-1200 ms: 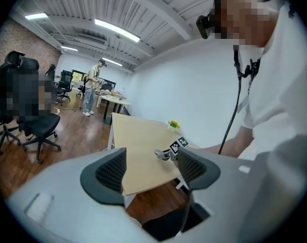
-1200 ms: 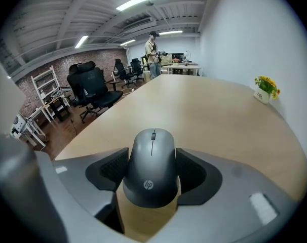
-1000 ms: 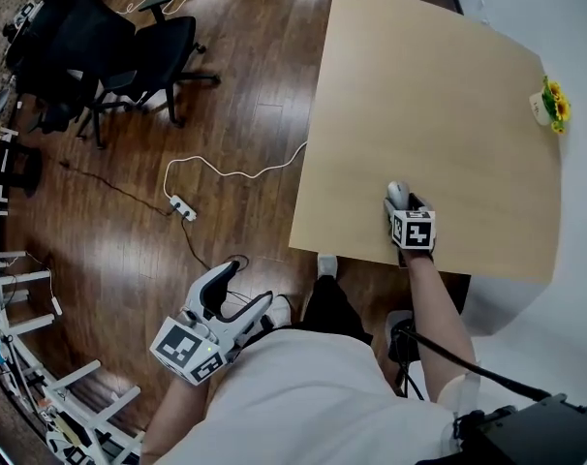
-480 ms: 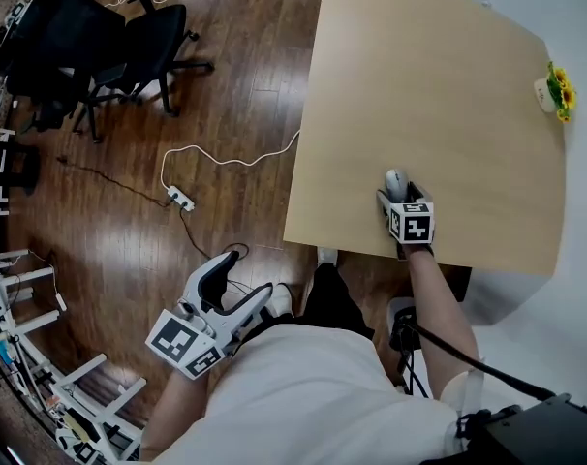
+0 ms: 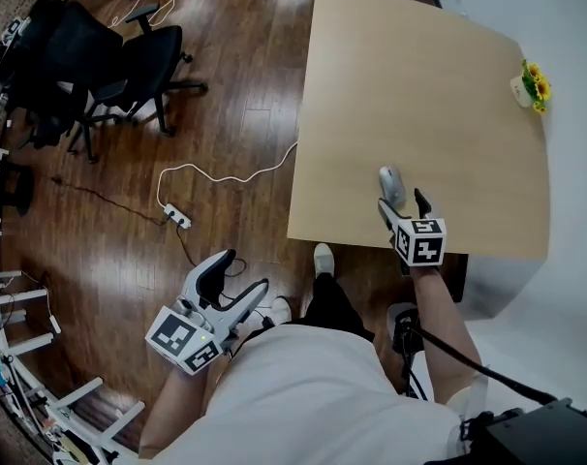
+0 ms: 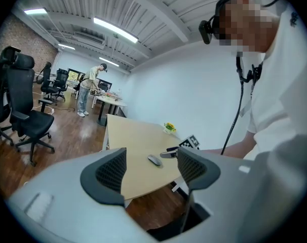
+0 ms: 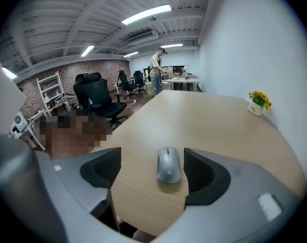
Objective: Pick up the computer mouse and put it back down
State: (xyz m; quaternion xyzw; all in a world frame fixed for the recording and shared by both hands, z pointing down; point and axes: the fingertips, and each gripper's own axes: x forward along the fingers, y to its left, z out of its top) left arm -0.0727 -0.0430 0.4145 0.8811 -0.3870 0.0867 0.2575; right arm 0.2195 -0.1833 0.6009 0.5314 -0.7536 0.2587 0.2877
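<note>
Showing left gripper (image 5: 240, 274) nearest, held over wooden floor (image 5: 226, 95), fingers wide, nothing between. Next, right gripper (image 5: 402, 201): fingers opening wide either side of computer mouse (image 5: 391, 184), clear of it. Lying flat on pale surface (image 5: 419, 85) near front edge; logo too small to read. Farther: power strip (image 5: 180, 217), office chairs (image 5: 109, 56), flower pot (image 5: 529, 83) with unreadable label.

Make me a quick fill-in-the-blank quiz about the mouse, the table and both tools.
The grey mouse lies on the ___.
The right tool, jaws opening, has the mouse ___ them, untouched.
The left tool hangs open over the wooden ___.
The potted flowers are ___.
Missing words: table; between; floor; yellow.
</note>
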